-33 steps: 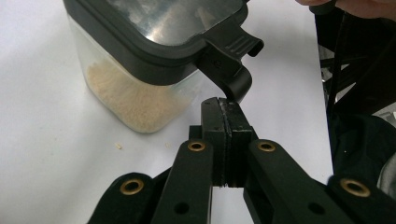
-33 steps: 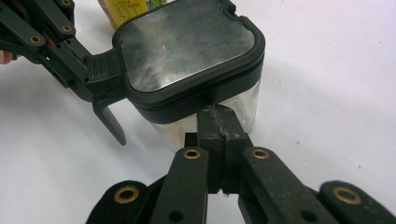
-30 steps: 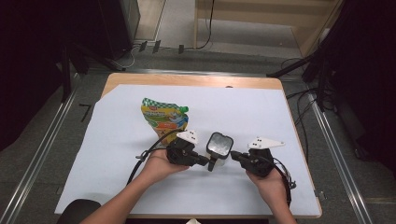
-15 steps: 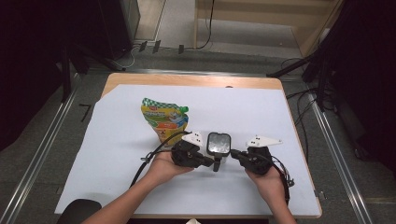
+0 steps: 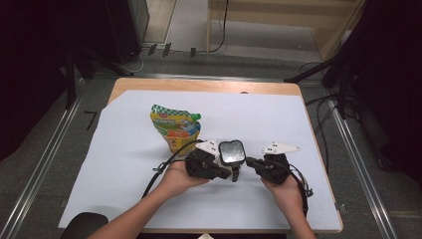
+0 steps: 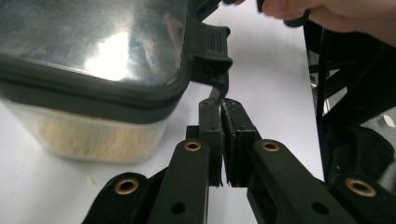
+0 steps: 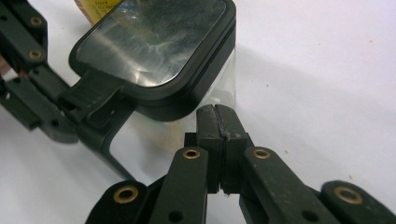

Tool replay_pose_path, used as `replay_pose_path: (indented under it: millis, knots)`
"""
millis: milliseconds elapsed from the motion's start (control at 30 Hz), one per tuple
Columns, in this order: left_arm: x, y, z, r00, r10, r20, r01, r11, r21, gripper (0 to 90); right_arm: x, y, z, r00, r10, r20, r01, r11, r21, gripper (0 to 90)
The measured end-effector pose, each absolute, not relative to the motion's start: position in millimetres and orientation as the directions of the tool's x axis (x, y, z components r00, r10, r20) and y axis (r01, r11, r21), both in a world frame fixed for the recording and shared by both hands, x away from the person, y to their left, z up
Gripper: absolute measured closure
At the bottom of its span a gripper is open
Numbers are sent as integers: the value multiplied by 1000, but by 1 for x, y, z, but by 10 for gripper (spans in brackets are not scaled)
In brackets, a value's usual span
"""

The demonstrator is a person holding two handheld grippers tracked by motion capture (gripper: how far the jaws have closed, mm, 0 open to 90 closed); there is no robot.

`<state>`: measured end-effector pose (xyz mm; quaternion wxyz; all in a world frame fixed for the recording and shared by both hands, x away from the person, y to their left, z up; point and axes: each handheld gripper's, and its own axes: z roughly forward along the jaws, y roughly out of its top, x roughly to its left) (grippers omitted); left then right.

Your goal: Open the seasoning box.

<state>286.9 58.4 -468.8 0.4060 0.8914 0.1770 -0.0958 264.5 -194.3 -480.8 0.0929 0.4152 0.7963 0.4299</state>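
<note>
A clear square container (image 5: 232, 152) with a shiny black-rimmed lid sits near the table's (image 5: 298, 114) front edge; the left gripper (image 6: 220, 105) pinches its latch tab, the right gripper (image 7: 217, 122) is closed empty beside it, a glossy pouch (image 5: 175, 127) behind

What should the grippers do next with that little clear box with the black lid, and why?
Probably lift the latch with the left gripper, whose shut jaws pinch the latch's thin lower end. The right gripper, also shut, presses against the jar just under the lid, so it seems to steady it for opening.
</note>
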Motion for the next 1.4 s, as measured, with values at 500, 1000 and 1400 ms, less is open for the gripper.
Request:
replay_pose_path:
  millis: [500, 1000, 1400]
  knots:
    - [288, 80, -454, 917, 230, -325, 396, -610, 687, 676, 233, -195, -471, -637, 740, 215, 579, 276, 767, 900]
    - [296, 93, -451, 910, 243, -335, 413, -576, 705, 462, 209, -171, -471, -693, 692, 202, 550, 326, 769, 900]
    - [301, 99, -452, 904, 259, -339, 426, -574, 699, 451, 214, -147, -483, -719, 669, 189, 541, 368, 756, 900]
